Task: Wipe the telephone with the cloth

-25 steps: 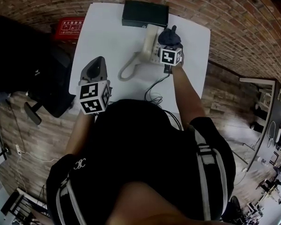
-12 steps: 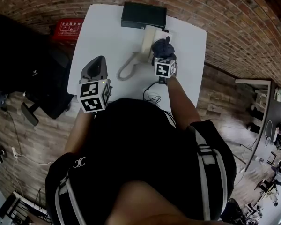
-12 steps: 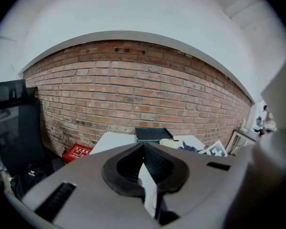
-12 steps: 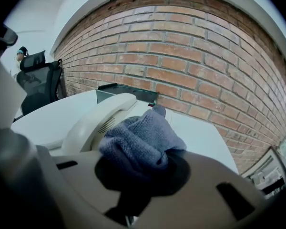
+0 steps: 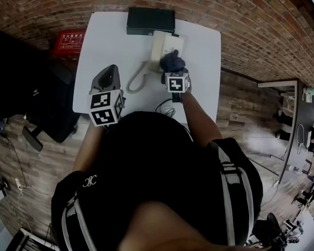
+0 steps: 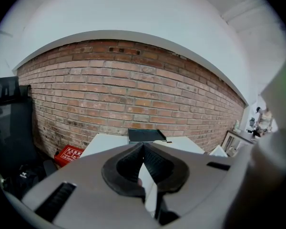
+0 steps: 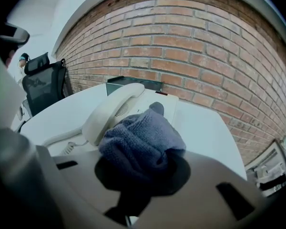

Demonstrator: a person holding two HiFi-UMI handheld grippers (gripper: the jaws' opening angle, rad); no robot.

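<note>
step: mid-wipe, I'd say | right claw [image 7: 142, 165] pinching bunched blue-grey cloth [image 7: 140, 140] over cream corded telephone [image 7: 158, 103], far end of white surface [image 5: 110, 41] | left claw [image 6: 143, 150] pressed together, idle | next: probably sweep along handset [image 7: 112, 111]

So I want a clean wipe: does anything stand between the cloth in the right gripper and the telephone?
Nothing visible does. The right gripper holds the cloth just over the telephone, beside its handset. The coiled cord lies to the left and the black box behind, neither between them.
</note>
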